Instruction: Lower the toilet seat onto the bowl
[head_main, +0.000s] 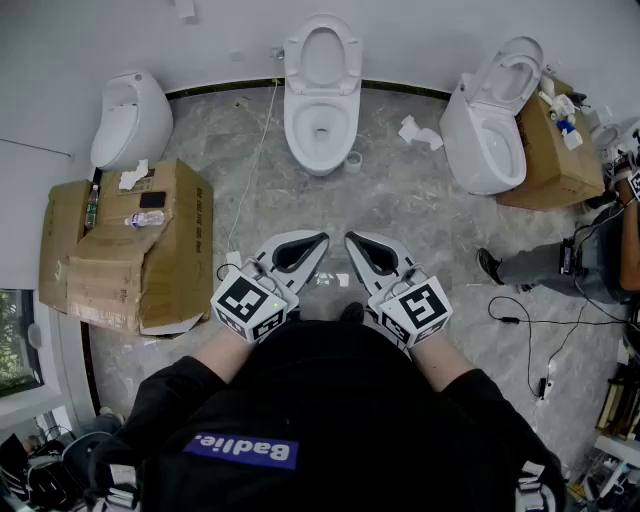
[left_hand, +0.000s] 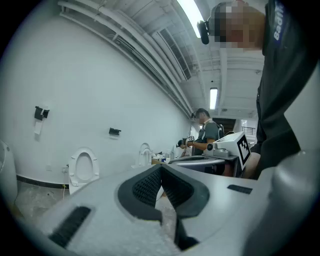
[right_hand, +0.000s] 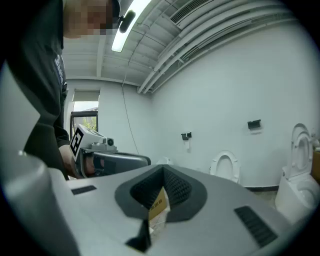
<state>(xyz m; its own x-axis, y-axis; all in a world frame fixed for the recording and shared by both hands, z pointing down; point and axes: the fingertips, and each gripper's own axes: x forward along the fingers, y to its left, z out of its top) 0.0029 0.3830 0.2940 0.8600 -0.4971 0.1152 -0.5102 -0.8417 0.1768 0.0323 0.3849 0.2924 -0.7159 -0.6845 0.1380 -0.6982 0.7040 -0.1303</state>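
Left gripper (head_main: 320, 240) and right gripper (head_main: 350, 240): fingers fully closed on nothing. Toilet seat (head_main: 322, 55) stands upright behind bowl (head_main: 320, 128), well apart from both.

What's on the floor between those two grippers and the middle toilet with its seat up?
Head view: mostly bare grey floor. A white cable runs along the left, and a small white ring sits by the toilet base.
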